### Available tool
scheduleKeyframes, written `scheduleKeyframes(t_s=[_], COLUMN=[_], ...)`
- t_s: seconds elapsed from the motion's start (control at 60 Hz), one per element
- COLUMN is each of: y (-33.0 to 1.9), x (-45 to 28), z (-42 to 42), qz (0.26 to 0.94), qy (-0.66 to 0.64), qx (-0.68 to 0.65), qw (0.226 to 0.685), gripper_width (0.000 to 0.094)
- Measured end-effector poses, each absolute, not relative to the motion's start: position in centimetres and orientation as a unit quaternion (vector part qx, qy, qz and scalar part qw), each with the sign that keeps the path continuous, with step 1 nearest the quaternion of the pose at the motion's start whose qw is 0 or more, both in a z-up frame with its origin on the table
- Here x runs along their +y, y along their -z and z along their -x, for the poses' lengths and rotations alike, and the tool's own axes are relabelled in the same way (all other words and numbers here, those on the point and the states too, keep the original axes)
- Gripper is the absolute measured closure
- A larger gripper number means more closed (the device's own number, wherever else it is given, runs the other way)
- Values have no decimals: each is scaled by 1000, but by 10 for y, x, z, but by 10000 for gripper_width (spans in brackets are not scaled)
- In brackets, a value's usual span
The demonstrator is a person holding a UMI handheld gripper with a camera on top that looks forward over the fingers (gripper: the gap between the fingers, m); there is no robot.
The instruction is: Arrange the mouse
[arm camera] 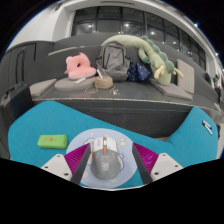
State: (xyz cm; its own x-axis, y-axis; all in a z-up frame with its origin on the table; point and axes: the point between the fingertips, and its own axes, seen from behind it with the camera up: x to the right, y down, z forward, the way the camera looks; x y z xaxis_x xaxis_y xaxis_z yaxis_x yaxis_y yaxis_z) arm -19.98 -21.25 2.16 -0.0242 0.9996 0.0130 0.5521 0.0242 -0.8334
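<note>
A grey and white computer mouse point(103, 163) with an orange wheel lies between my gripper's point(109, 152) fingers, its front pointing away from me. It rests on a pale blue round pad point(122, 172) on the teal mat point(150, 125). The left finger point(80, 166) is right against the mouse's side. A narrow gap shows between the mouse and the right finger point(138, 166). The fingers are open about the mouse, which lies on its own support.
A green sponge-like block point(52, 139) lies on the teal mat ahead to the left. Beyond the mat is a grey sofa point(40, 70) with a pink plush point(76, 67), a grey bag point(113, 60), a green plush point(152, 55) and a small round object point(103, 82).
</note>
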Motion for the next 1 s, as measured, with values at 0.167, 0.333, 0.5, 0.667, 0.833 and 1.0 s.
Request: scheduleKeyframes(t_s=[0.167, 0.333, 0.5, 0.667, 0.833, 1.0], y=[-75, -95, -77, -57, -53, -54], x=[-192, -153, -118, -90, -86, -93], z=[109, -11, -117, -181, -208, -217], qz=[621, 597, 608, 620, 604, 590], qy=[-377, -383, -374, -346, -346, -350], qx=[-609, -613, -610, -608, -618, -627], qw=[319, 348, 344, 354, 365, 368], gripper_width=[85, 86, 85, 79, 79, 87])
